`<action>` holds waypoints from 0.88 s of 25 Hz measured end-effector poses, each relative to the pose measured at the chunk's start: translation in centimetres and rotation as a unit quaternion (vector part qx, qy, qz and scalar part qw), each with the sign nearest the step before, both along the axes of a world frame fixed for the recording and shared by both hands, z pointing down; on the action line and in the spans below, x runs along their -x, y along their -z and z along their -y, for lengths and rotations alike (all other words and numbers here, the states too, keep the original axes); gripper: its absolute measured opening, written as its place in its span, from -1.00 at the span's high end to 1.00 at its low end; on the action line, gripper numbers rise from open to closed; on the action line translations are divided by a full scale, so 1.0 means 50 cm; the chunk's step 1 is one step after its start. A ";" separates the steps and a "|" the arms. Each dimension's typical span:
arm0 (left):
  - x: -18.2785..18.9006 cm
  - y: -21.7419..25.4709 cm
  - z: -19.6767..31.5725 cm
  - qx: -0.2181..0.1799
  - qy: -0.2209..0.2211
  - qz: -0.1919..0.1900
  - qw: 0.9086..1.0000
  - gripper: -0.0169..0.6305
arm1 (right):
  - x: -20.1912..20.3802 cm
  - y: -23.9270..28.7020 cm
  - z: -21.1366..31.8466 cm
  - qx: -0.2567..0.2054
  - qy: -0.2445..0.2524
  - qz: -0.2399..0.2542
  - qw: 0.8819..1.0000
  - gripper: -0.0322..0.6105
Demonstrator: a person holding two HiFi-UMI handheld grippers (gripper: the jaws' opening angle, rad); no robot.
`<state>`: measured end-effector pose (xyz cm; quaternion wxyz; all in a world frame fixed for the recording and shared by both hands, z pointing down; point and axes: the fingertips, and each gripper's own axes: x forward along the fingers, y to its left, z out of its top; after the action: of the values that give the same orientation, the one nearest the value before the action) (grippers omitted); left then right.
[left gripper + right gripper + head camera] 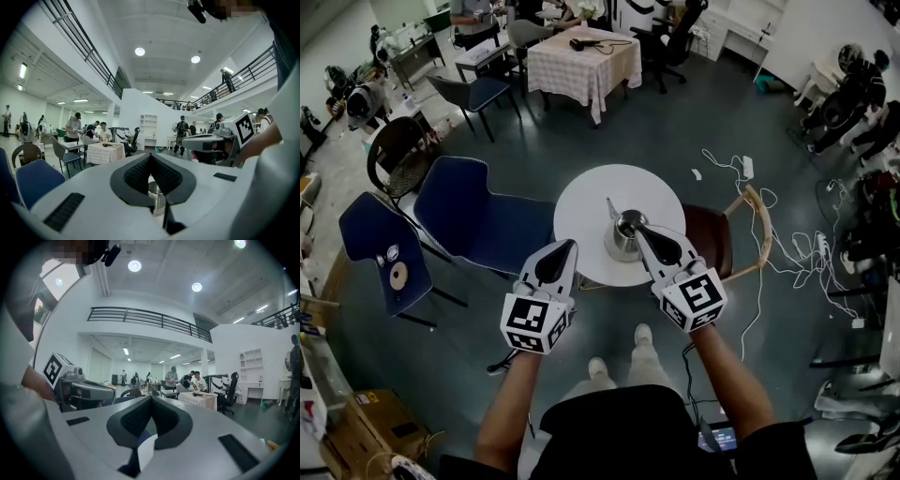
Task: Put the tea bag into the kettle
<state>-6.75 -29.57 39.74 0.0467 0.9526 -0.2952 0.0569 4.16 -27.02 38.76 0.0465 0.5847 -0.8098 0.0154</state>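
A steel kettle (622,246) stands on the round white table (581,202), spout pointing away and its mouth dark and uncovered. My right gripper (639,228) hovers over that mouth with its jaws shut. A white piece that looks like the tea bag (146,451) sits in the gap of the right gripper (151,399). My left gripper (571,245) is shut above the table's near left edge. In the left gripper view a small silver knob, seemingly the kettle lid (157,197), is pinched behind the tips of the left gripper (150,157).
Two blue chairs (478,211) (380,248) stand left of the table and a brown wooden chair (714,236) stands at its right. White cables (769,246) trail over the floor on the right. A checked-cloth table (586,61) and several people are farther back.
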 end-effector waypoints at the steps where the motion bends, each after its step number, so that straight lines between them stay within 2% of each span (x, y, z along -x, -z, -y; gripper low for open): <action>1: 0.005 0.000 -0.002 0.000 -0.003 -0.001 1.000 0.92 | 0.006 0.002 -0.004 0.000 -0.002 -0.001 1.000 0.85; 5: 0.019 -0.003 -0.021 0.000 -0.017 -0.002 1.000 0.92 | 0.027 0.004 -0.026 0.000 -0.010 -0.003 1.000 0.85; 11: -0.001 0.006 -0.063 0.005 -0.034 -0.019 0.999 0.92 | 0.027 0.011 -0.074 -0.005 -0.017 -0.005 1.000 0.85; 14: -0.013 0.019 -0.083 -0.008 -0.042 -0.015 0.999 0.92 | 0.024 0.016 -0.088 -0.007 -0.018 -0.003 1.000 0.85; 22: -0.041 0.044 -0.132 -0.003 -0.041 -0.033 0.999 0.92 | 0.015 0.032 -0.136 -0.019 -0.011 0.008 1.000 0.85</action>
<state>-4.71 -22.99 37.52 0.0510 0.9654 -0.2543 0.0261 3.39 -20.21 37.17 0.0286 0.5943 -0.8037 0.0049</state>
